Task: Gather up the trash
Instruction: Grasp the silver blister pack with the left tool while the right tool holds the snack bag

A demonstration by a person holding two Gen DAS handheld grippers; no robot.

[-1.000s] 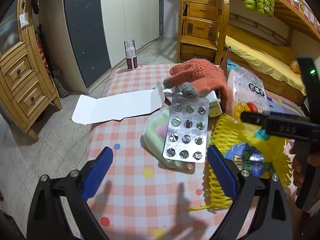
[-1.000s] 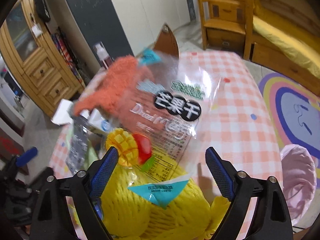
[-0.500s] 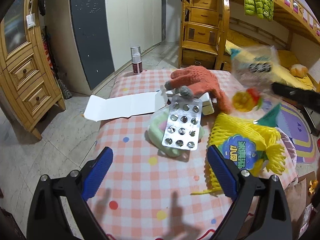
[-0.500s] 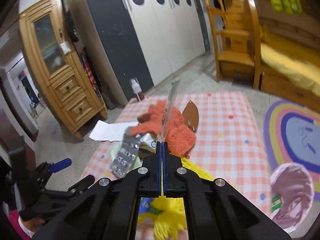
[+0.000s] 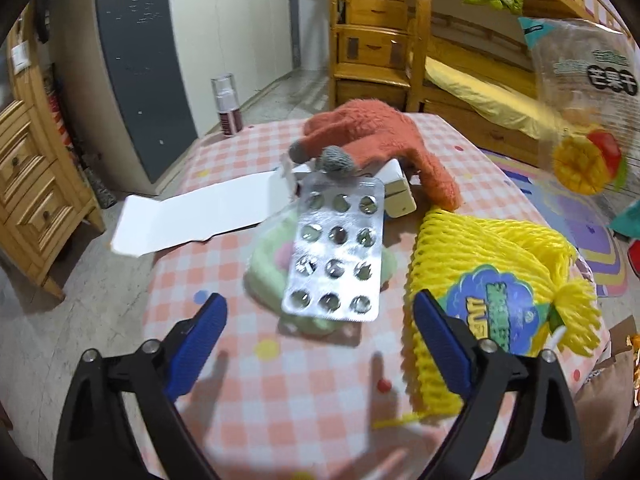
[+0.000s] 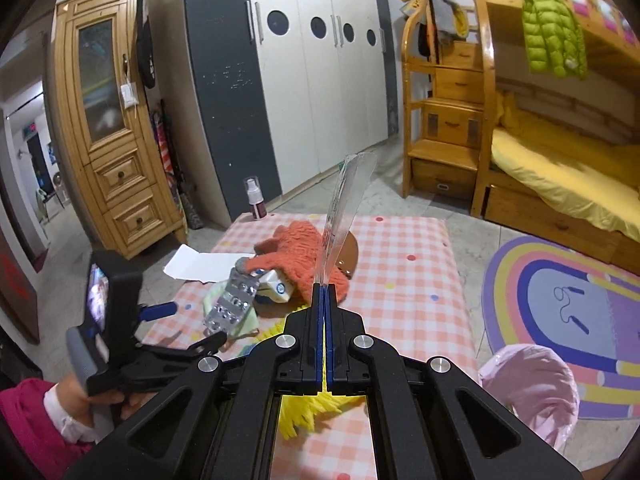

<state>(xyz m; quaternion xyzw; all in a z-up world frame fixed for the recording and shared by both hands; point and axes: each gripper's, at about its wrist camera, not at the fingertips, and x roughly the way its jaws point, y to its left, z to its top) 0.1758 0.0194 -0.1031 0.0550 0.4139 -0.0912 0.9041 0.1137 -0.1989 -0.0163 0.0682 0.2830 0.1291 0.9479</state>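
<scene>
My right gripper (image 6: 324, 292) is shut on a clear dried-mango snack bag (image 6: 346, 208), which stands edge-on above its jaws. In the left wrist view that bag (image 5: 584, 120) hangs in the air at the right, off the table. My left gripper (image 5: 320, 332) is open and low over the checked table (image 5: 280, 392), just short of a silver blister pack (image 5: 336, 248) that leans on a pale green soft thing (image 5: 264, 268). A yellow net bag (image 5: 480, 264) lies by its right finger. Nothing is between the left fingers.
An orange glove (image 5: 372, 144), a small white box (image 5: 396, 192), a flattened white carton (image 5: 200, 216) and a spray bottle (image 5: 228, 104) sit further back. A pink-lined bin (image 6: 528, 388) stands by the table's right side, on a rainbow rug (image 6: 560, 300). Wardrobes and a bunk bed ring the room.
The right gripper closed on the snack bag and lifted it up off the pile. The left gripper drew back, then came closer to the blister pack.
</scene>
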